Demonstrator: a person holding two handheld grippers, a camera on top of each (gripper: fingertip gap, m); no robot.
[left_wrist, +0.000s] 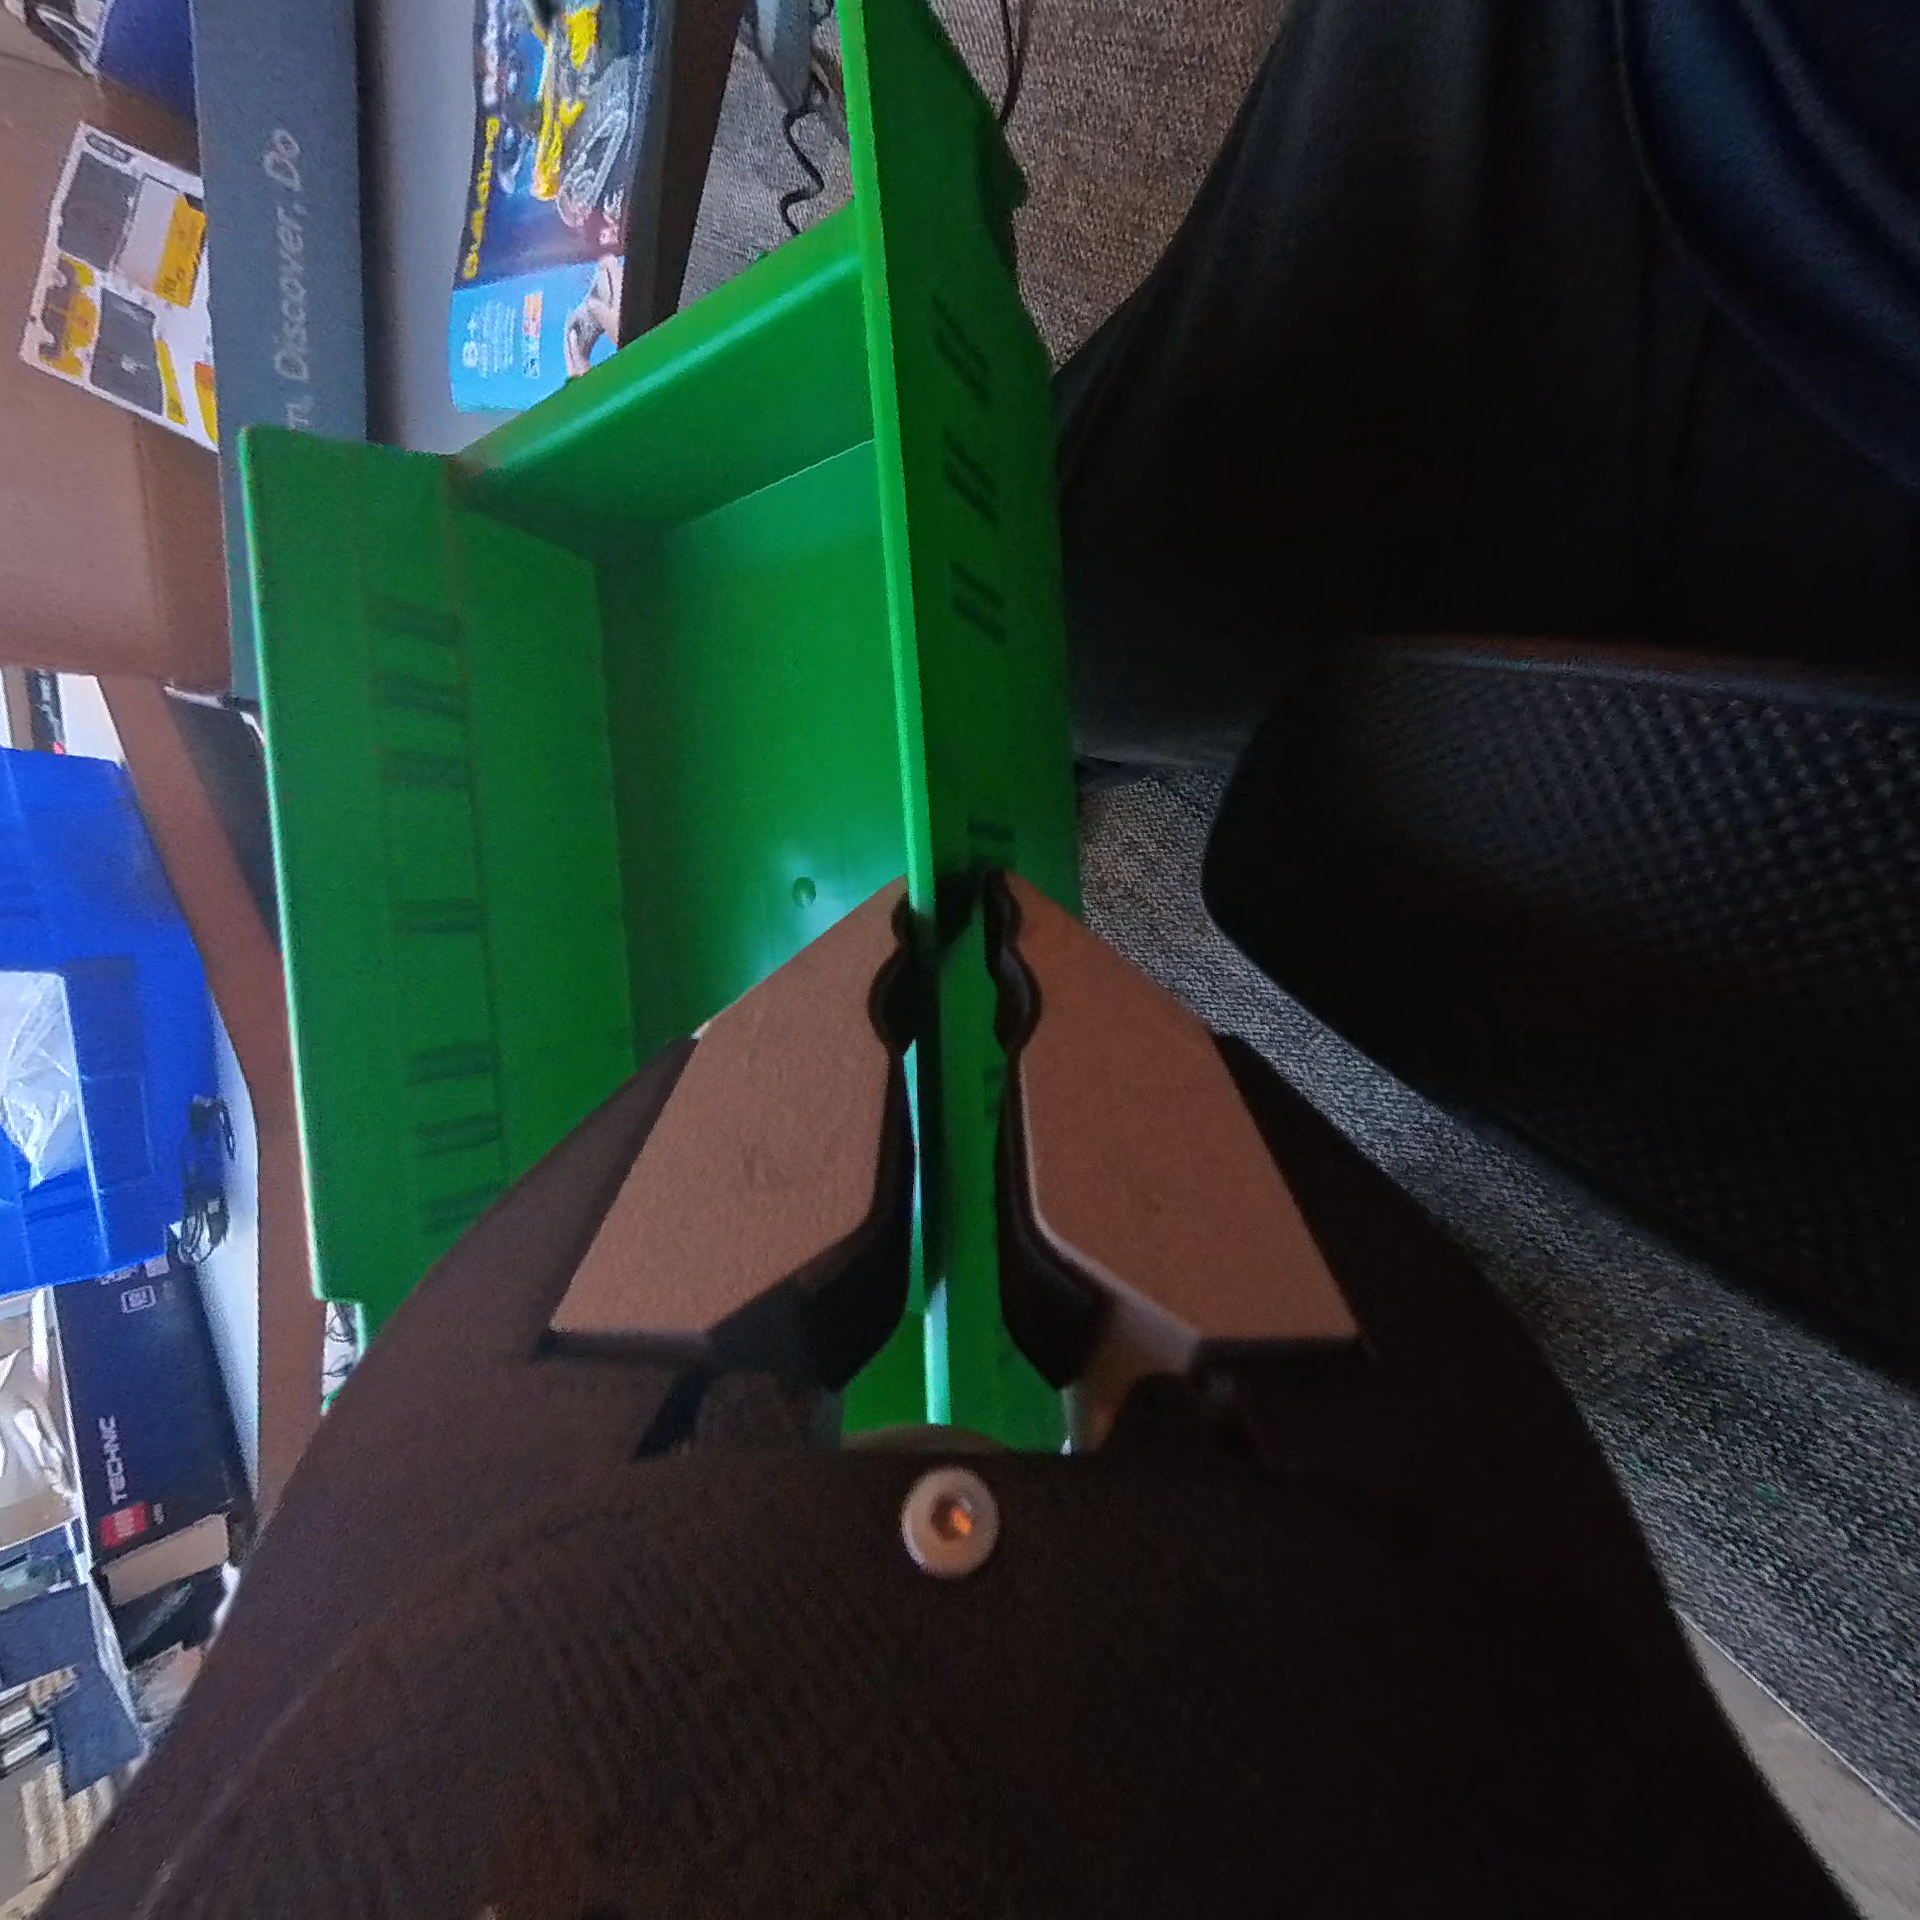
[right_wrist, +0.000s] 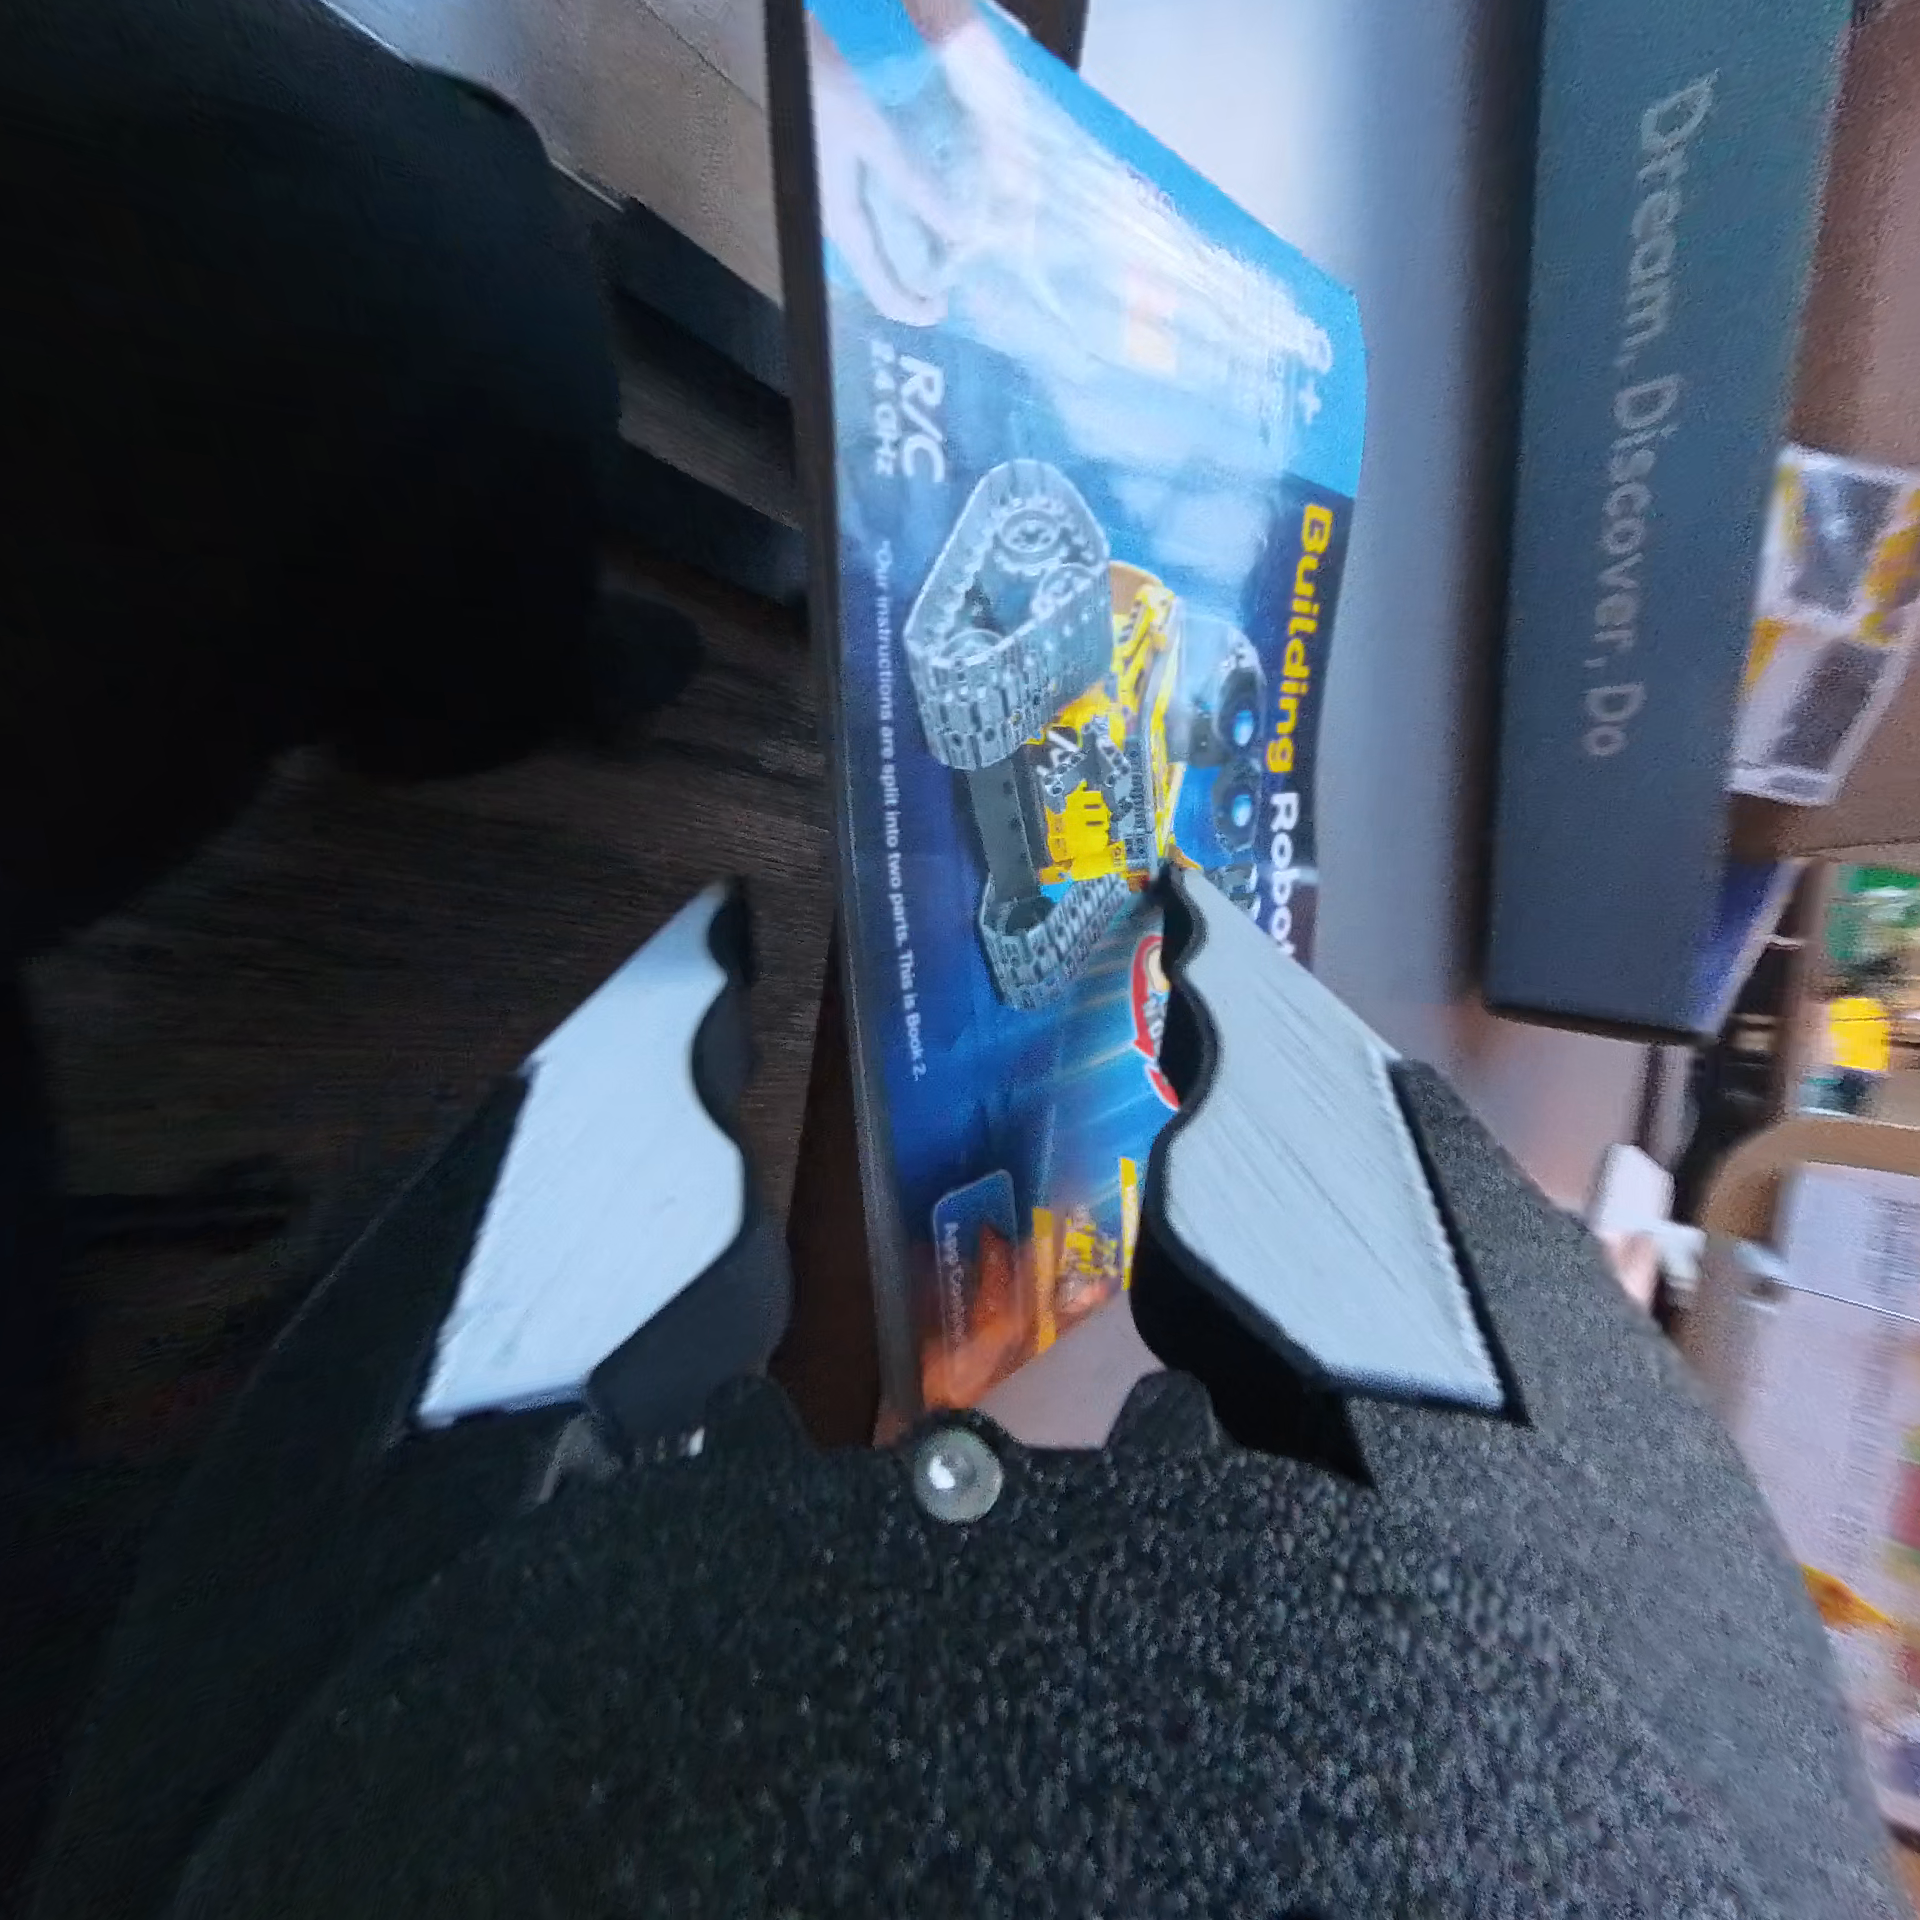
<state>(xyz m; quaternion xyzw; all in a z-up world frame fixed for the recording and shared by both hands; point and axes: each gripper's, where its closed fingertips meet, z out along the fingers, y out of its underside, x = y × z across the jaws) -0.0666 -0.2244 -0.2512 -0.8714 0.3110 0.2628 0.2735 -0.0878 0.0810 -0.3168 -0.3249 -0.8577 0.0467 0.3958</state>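
Grey carpet floor (left_wrist: 1455, 1195), stacked boxes behind. Left tool (left_wrist: 951, 914) is closed tight on the thin side wall of a bright green plastic bin (left_wrist: 748, 675) with slotted walls, lifted and tipped on its side. Right tool (right_wrist: 951, 925) is spread wide around the edge of a blue glossy booklet (right_wrist: 1039, 644) beside a dark wooden surface (right_wrist: 416, 935), not gripping. Keep the bin wall deep between the pads so it can't pivot.
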